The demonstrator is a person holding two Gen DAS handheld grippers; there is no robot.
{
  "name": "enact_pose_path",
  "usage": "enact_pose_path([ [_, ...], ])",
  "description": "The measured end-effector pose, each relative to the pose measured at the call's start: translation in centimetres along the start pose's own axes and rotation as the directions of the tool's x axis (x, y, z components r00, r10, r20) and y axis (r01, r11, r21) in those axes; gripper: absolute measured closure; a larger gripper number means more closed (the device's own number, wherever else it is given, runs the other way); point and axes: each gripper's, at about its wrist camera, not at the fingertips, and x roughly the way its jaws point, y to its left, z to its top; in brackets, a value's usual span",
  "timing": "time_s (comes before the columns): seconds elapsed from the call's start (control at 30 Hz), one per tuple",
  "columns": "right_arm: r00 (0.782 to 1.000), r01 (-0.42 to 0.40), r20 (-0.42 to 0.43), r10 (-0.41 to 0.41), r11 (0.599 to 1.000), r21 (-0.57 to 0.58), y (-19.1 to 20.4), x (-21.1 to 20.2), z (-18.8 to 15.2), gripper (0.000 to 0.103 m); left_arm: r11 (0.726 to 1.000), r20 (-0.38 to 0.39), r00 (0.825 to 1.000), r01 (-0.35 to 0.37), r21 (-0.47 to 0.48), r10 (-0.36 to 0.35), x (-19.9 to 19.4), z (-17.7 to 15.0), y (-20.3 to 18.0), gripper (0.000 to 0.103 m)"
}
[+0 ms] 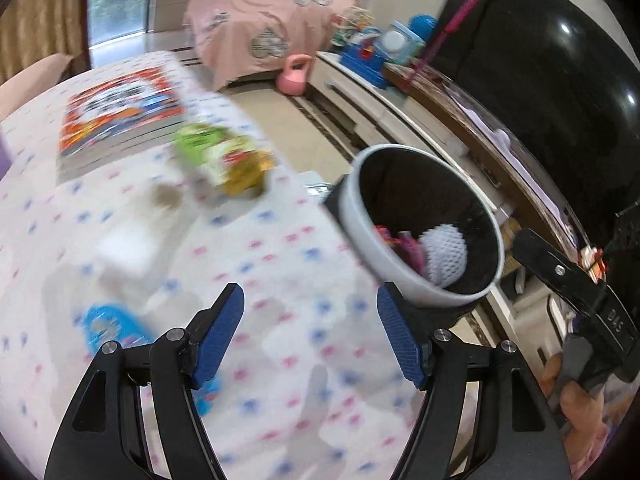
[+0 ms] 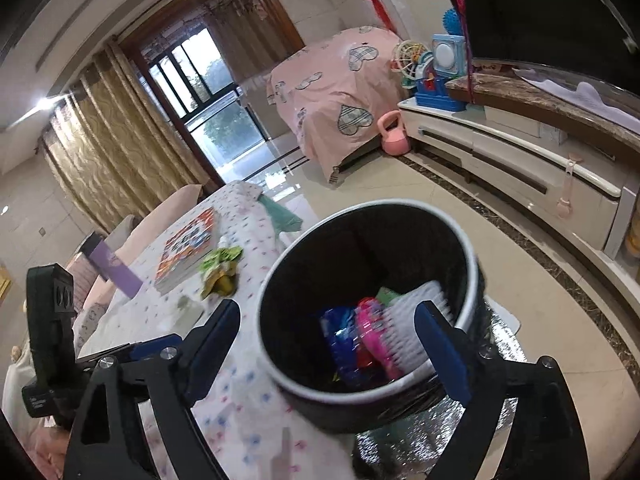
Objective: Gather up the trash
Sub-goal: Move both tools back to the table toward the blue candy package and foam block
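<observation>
At the bottom of each frame, the left gripper (image 1: 310, 304) and the right gripper (image 2: 330, 320) stand wide, holding nothing. The bin (image 2: 304, 390) sits in the centre with wrappers (image 2: 352, 344) inside; further up-left a green wrapper (image 2: 220, 270) lies on the table (image 2: 240, 400)

Both my tools look basically the same: black plastic frames with triangular cutouts in the arms, round silver screw heads at the pivots, and blue textured pads lining the inner faces of the fingers. That goes for my left tool (image 1: 310, 332) and my right tool (image 2: 332, 344) alike. From the left camera you can see the other handle's black body with white lettering on a curved band, too small to read properly, plus one silver screw on its flat bar.
</observation>
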Motion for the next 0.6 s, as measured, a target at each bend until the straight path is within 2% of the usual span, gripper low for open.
enact_pose_path([
  [0.33, 0.996, -0.072, -0.056, 0.069, 0.996, -0.060, 4.8, 1.1, -3.3, 0.010, 0.990, 0.011, 0.998, -0.061, -0.129, 0.063, -3.3, -3.6, 7.9, 0.032],
  [0.6, 0.984, -0.143, -0.129, 0.126, 0.981, -0.131, 9.0, 2.8, -5.9, 0.010, 0.973, 0.022, 0.995, -0.093, -0.211, 0.100, -5.1, -5.1, 12.5, 0.032],
])
